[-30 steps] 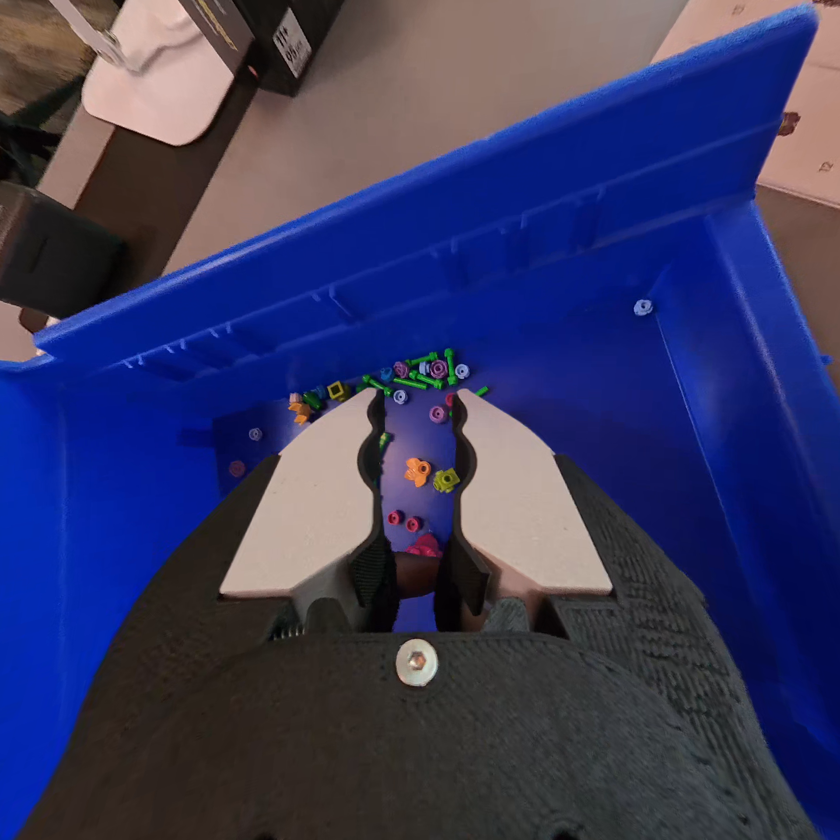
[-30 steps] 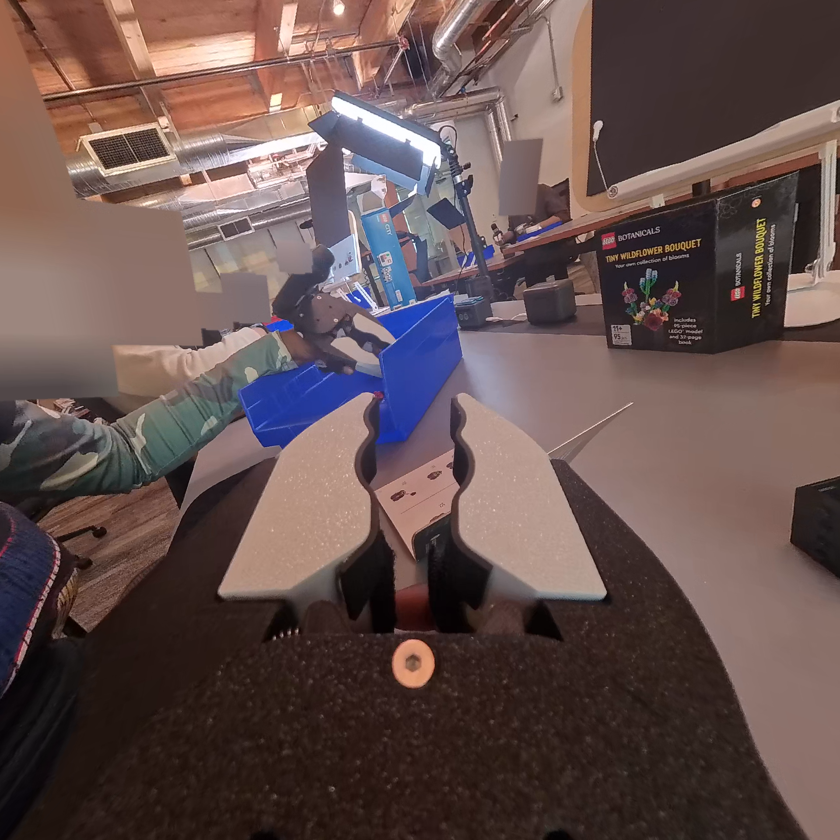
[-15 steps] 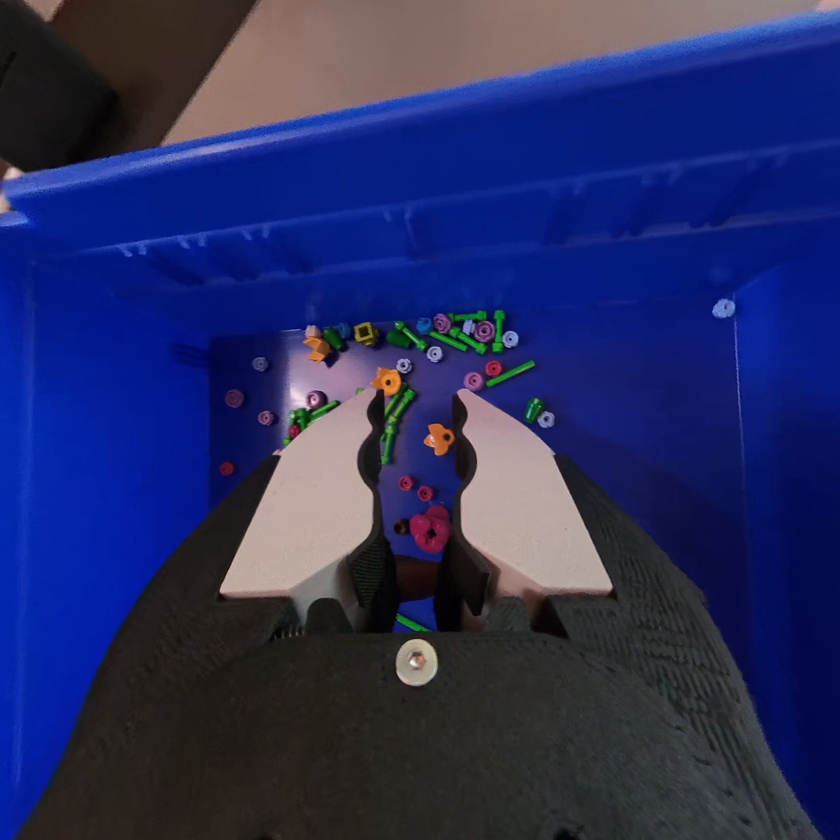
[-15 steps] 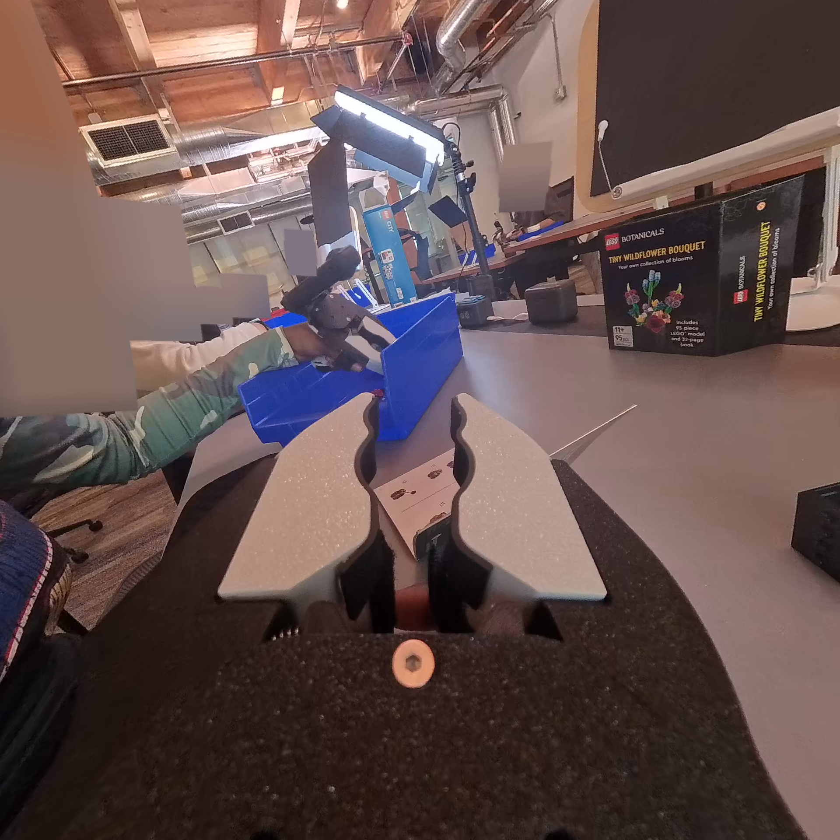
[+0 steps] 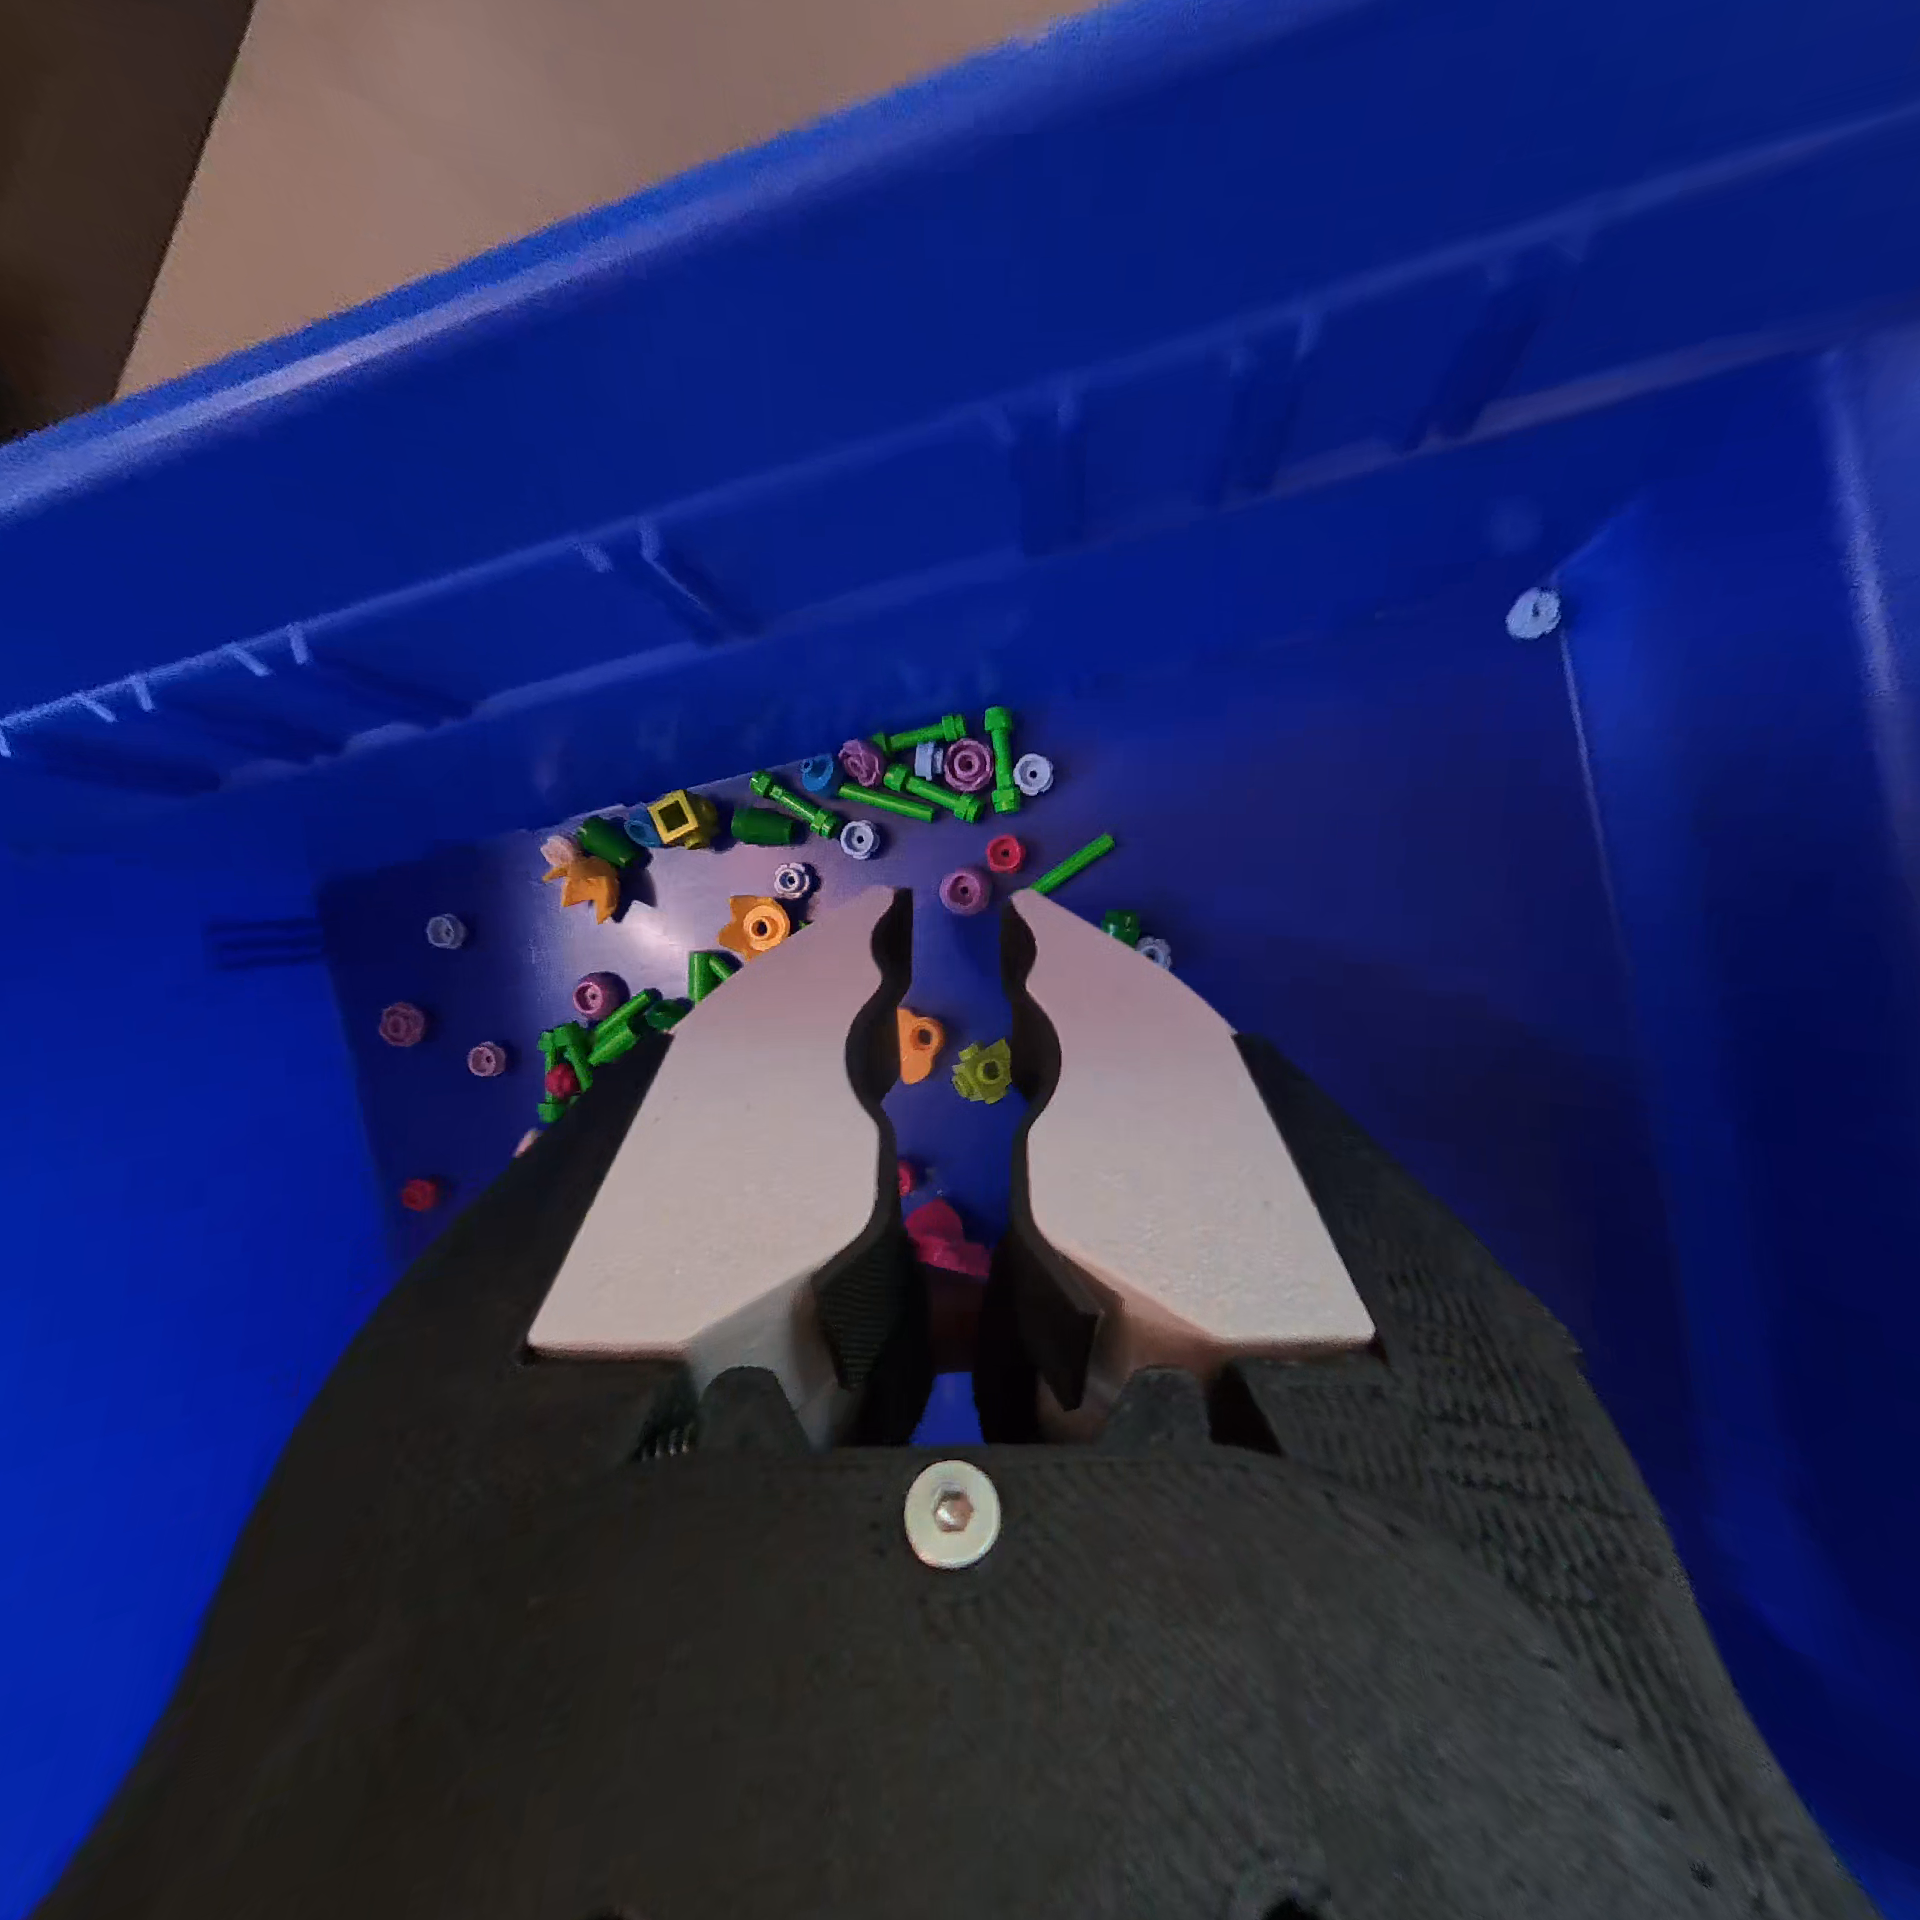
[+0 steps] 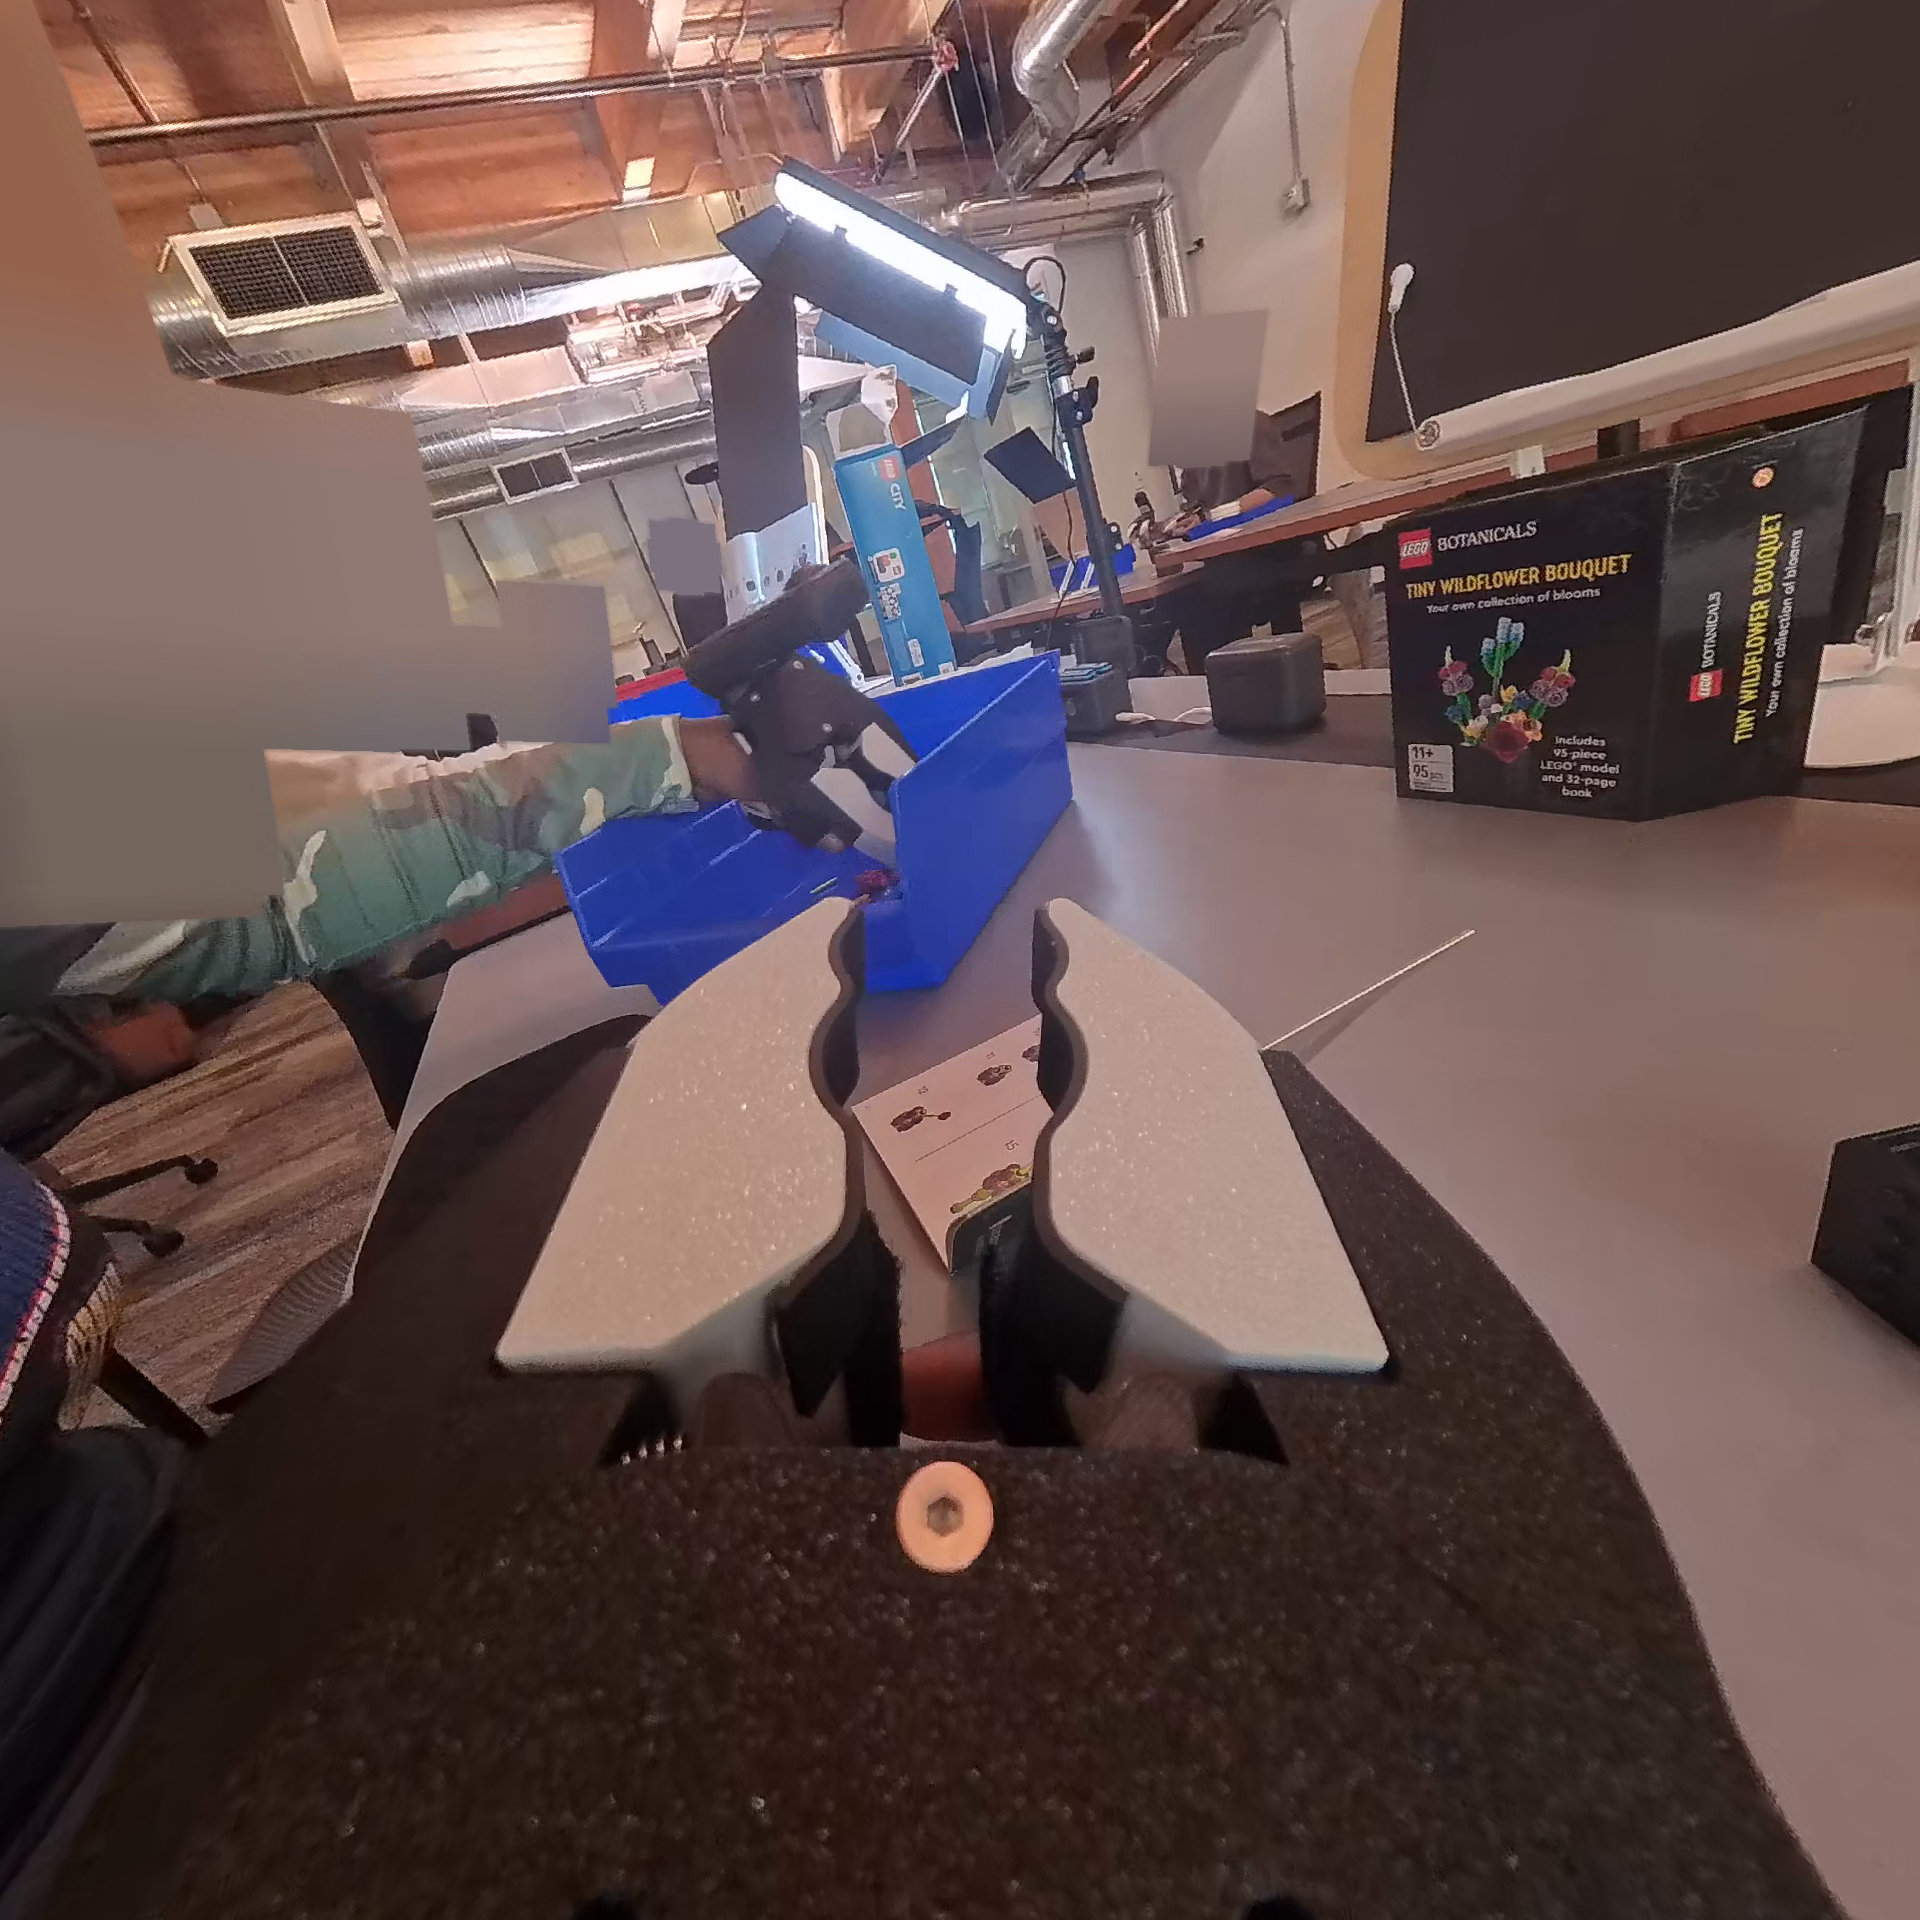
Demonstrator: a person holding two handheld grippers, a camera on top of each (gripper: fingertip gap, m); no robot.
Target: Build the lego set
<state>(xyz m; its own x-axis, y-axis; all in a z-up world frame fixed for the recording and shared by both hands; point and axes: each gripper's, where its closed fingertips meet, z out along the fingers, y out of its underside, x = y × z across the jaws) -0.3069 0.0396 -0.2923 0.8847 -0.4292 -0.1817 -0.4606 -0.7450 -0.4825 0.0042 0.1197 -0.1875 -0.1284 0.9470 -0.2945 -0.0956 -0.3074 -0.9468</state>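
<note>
My left gripper point(image 5: 957, 906) is down inside the blue bin point(image 5: 1143, 499), just above its floor. Its jaws stand a narrow gap apart with nothing between the tips. Several small lego pieces lie on the floor: green stems point(image 5: 914, 795), purple studs point(image 5: 966, 766), an orange flower piece point(image 5: 920, 1042), a lime piece point(image 5: 983, 1070) and a magenta flower point(image 5: 940, 1242) under the fingers. In the right wrist view the bin point(image 6: 977, 790) stands at the table's left, with the left gripper point(image 6: 842, 826) dipped in. My right gripper point(image 6: 948, 925) is open and empty over the instruction booklet point(image 6: 966, 1112).
The black lego set box point(image 6: 1600, 644) stands at the back right of the grey table point(image 6: 1455, 1039). A black block point(image 6: 1870, 1236) sits at the right edge. A person's sleeve point(image 6: 436, 842) reaches in from the left. A light stand point(image 6: 1081, 468) and other desks are behind. The tips of one gripper are about 35 cm away from the tips of the other.
My left gripper has shifted and tilted inside the bin, and its jaws have narrowed. The right gripper has barely moved.
</note>
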